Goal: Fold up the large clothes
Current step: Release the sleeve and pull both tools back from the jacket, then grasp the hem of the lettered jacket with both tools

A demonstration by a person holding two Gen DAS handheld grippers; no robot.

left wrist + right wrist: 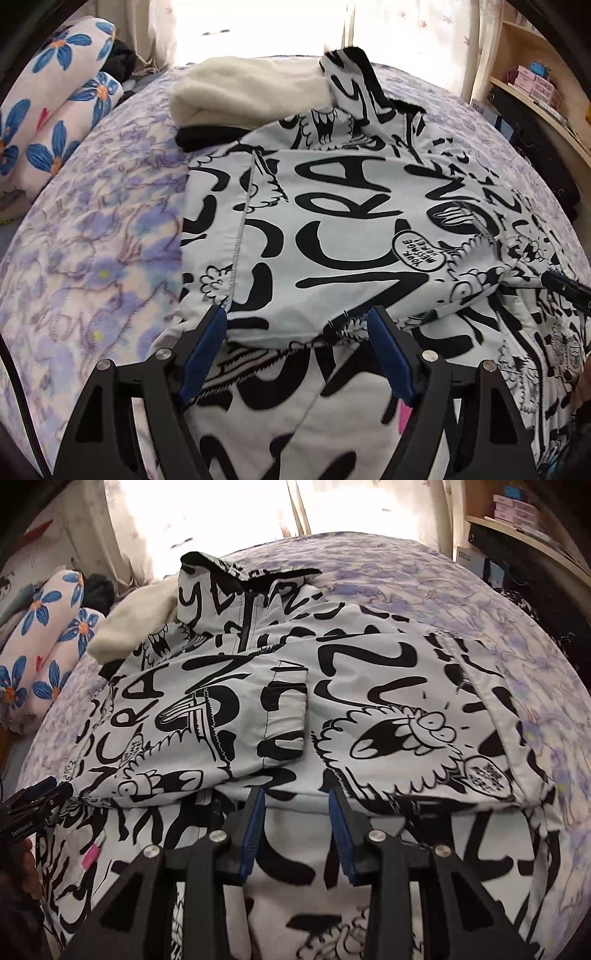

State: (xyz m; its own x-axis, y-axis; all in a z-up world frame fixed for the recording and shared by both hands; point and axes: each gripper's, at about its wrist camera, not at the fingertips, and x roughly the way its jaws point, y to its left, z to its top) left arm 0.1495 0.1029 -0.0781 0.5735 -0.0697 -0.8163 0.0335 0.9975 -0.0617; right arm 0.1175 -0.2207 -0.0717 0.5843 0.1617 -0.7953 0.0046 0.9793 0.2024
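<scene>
Two grippers hover over a black-and-white graffiti-print jacket spread on a lilac floral bed. Left gripper at six o'clock gapes wide, holding nothing; right gripper likewise parted and unladen above the folded hem.

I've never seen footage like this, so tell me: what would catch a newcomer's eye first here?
The loud black-and-white cartoon-print jacket spread across the middle of the bed, its sleeves folded in over the body. Just in front of it, each view shows an open gripper, left gripper and right gripper, blue-padded, at the jacket's folded edge. Behind, a cream fleece lies on the purple floral bedspread, with blue-flowered pillows at far left.
</scene>
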